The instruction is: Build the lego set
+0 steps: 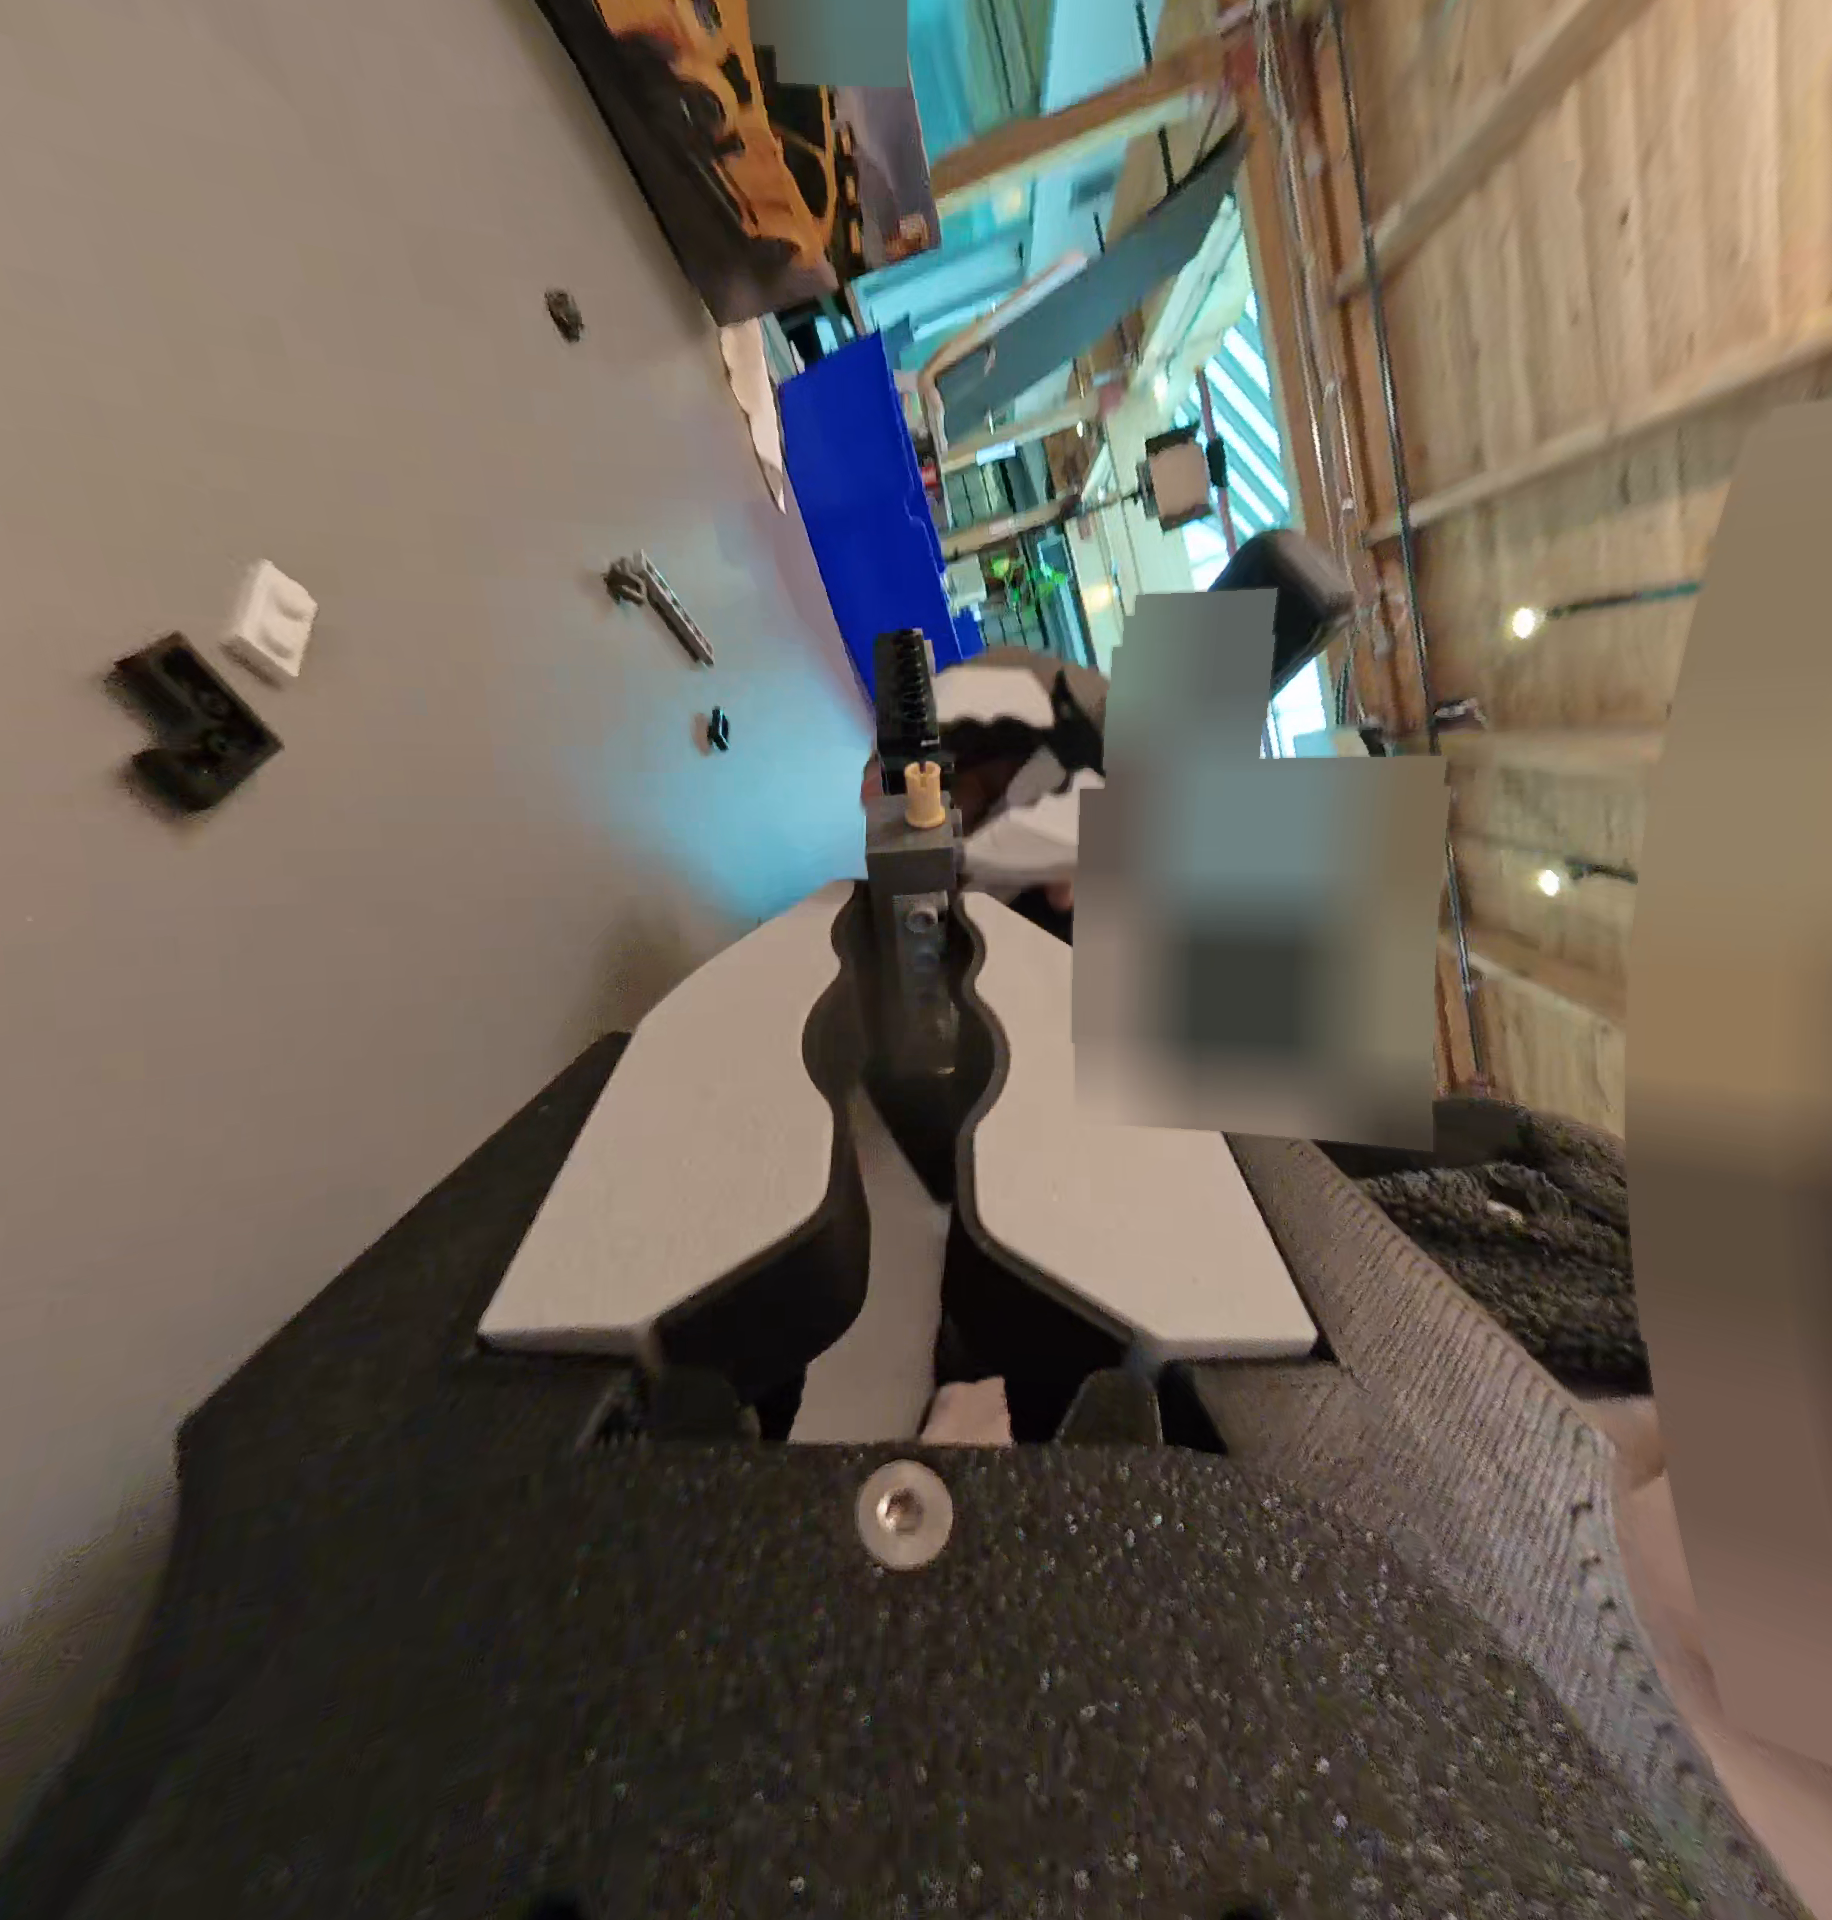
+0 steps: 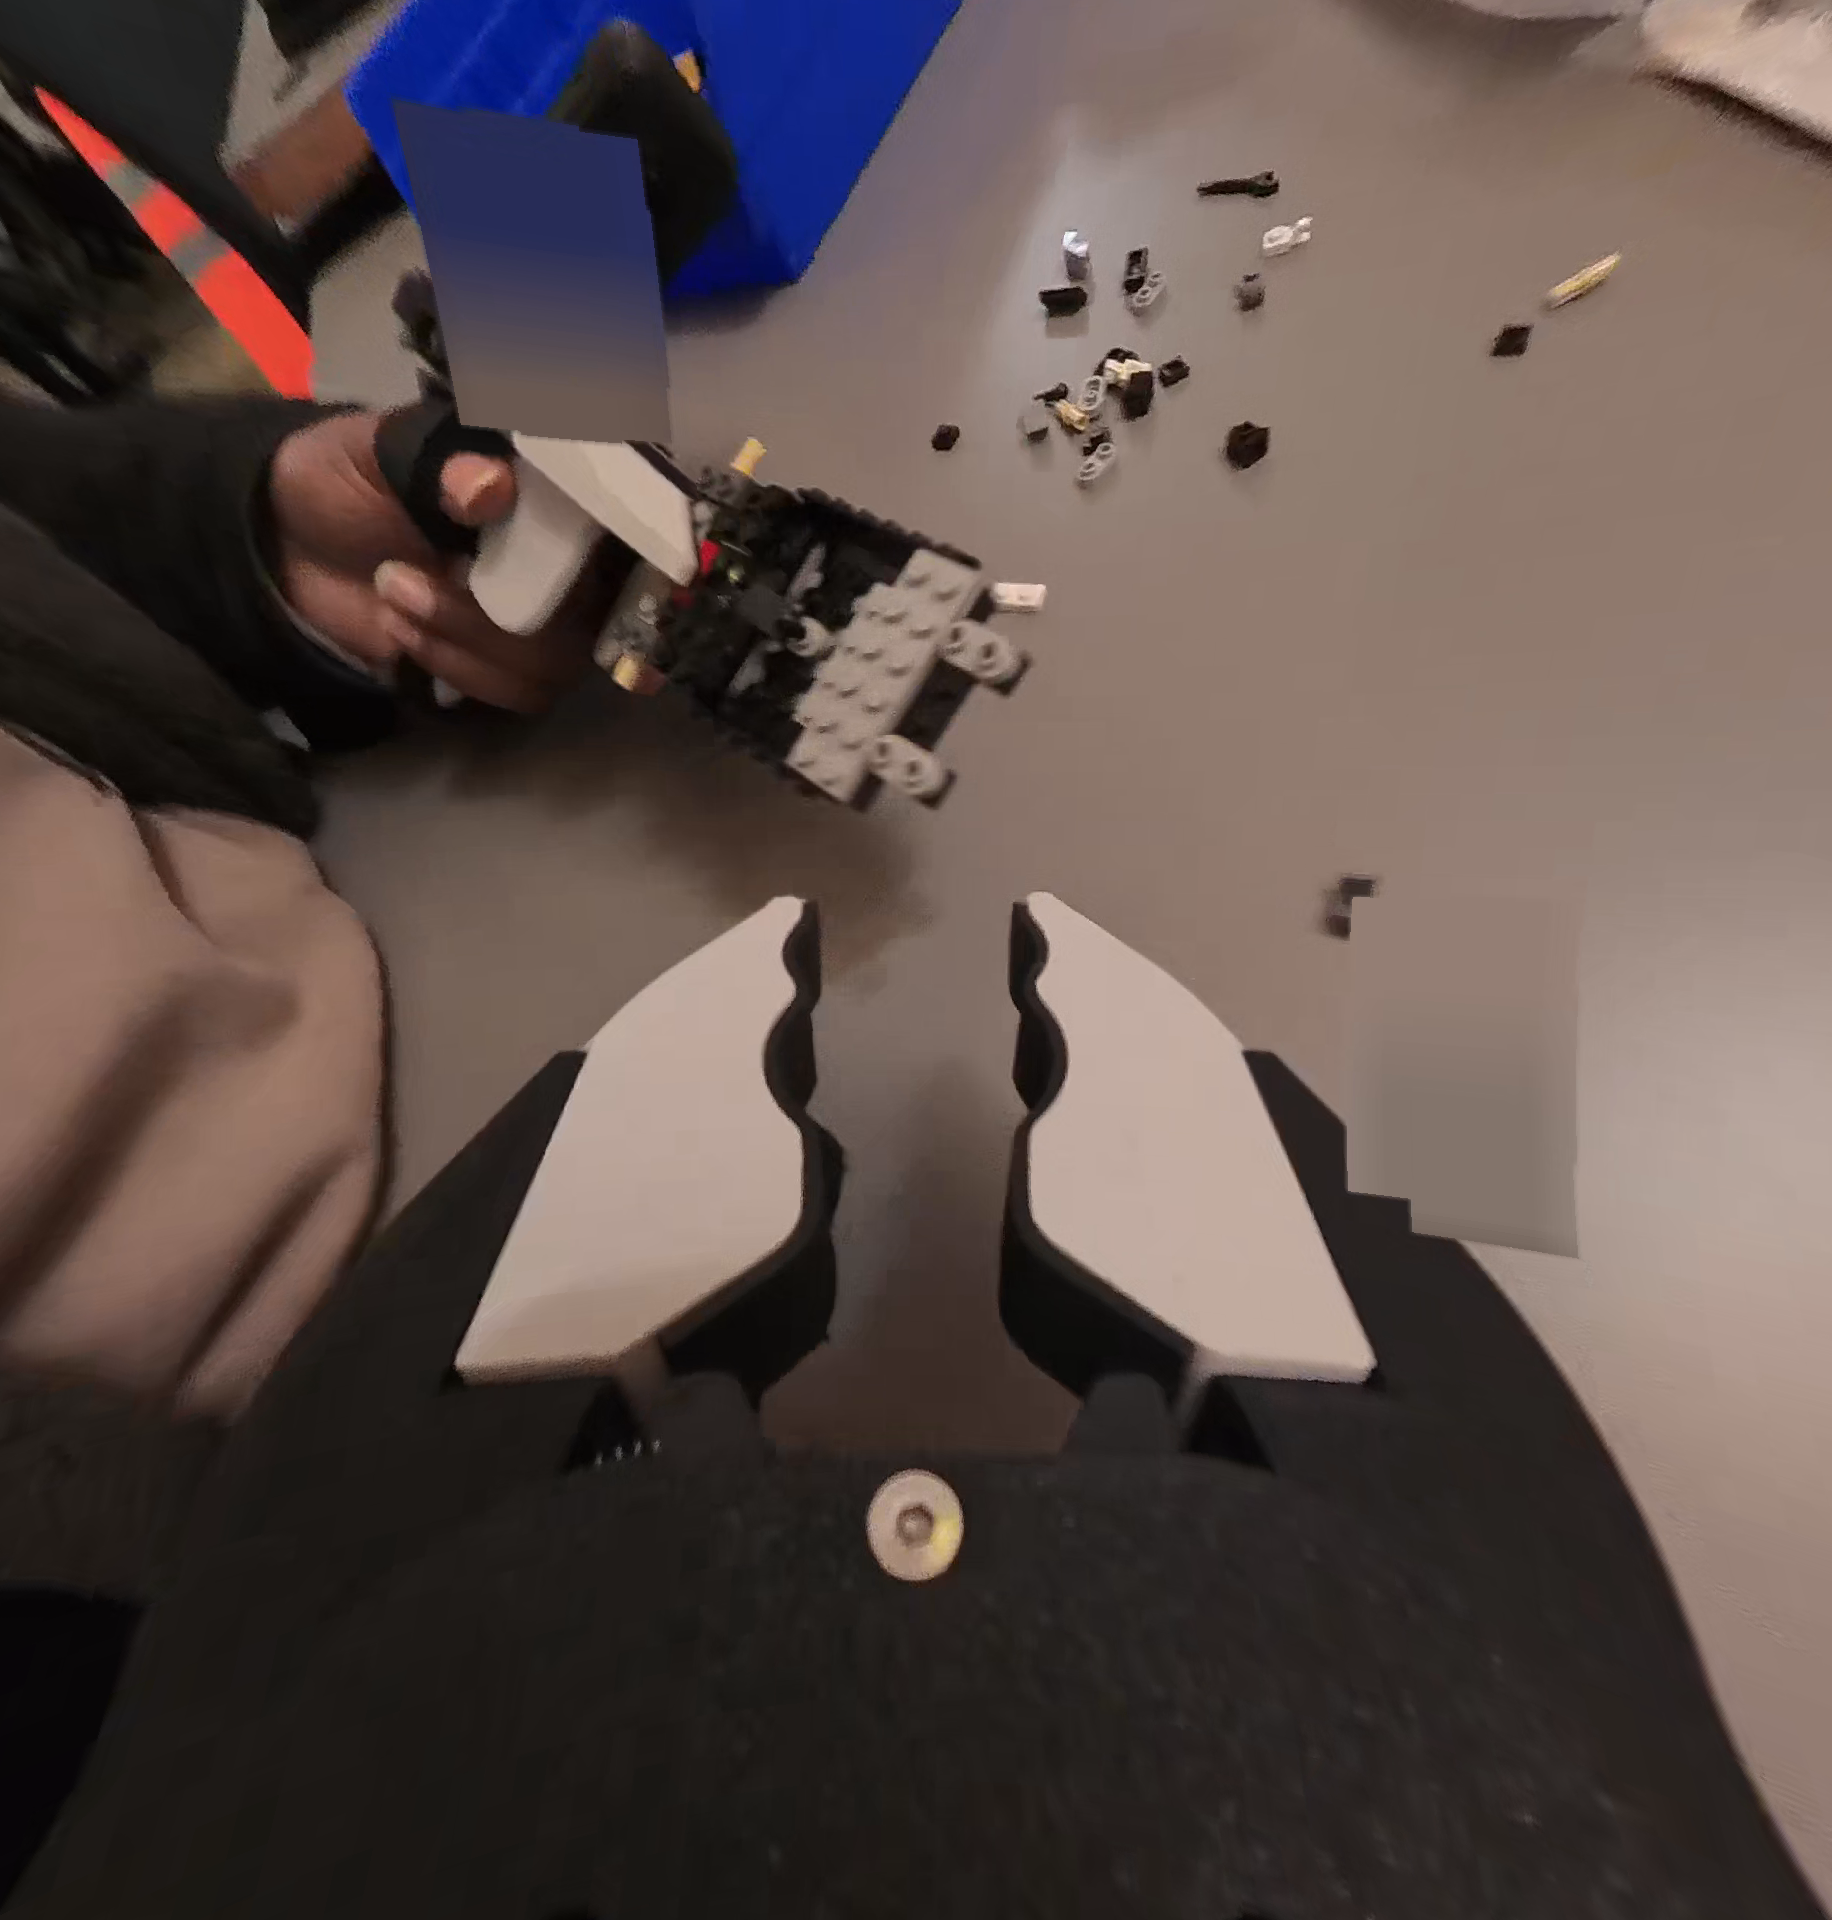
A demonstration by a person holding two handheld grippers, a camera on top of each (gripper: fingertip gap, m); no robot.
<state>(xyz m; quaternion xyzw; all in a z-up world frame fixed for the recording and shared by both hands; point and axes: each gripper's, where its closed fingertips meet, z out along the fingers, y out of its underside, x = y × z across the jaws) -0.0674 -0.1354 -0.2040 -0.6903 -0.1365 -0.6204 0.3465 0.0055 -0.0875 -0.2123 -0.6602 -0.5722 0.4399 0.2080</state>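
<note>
My left gripper (image 1: pixel 910 914) is shut on the lego model (image 1: pixel 912 873), seen edge-on, with a tan pin (image 1: pixel 922 802) and a black toothed part sticking out past the fingertips. The view is rolled, with the grey table (image 1: pixel 268 312) at the left. In the right wrist view the same gripper, in a person's hand (image 2: pixel 403 561), holds the black and grey model (image 2: pixel 839 655) tilted above the table. My right gripper (image 2: pixel 914 920) is open and empty, just below the model and apart from it.
Several small loose lego pieces (image 2: pixel 1109 395) lie scattered at the far right of the table. A black corner plate (image 1: pixel 195 722) and a white plate (image 1: pixel 268 621) lie at the left. A blue bin (image 2: pixel 787 135) stands at the back. The lego box (image 1: pixel 746 145) leans beyond. The white plate (image 1: pixel 268 621) is about 9 centimetres from my left fingertips and 15 centimetres from my right.
</note>
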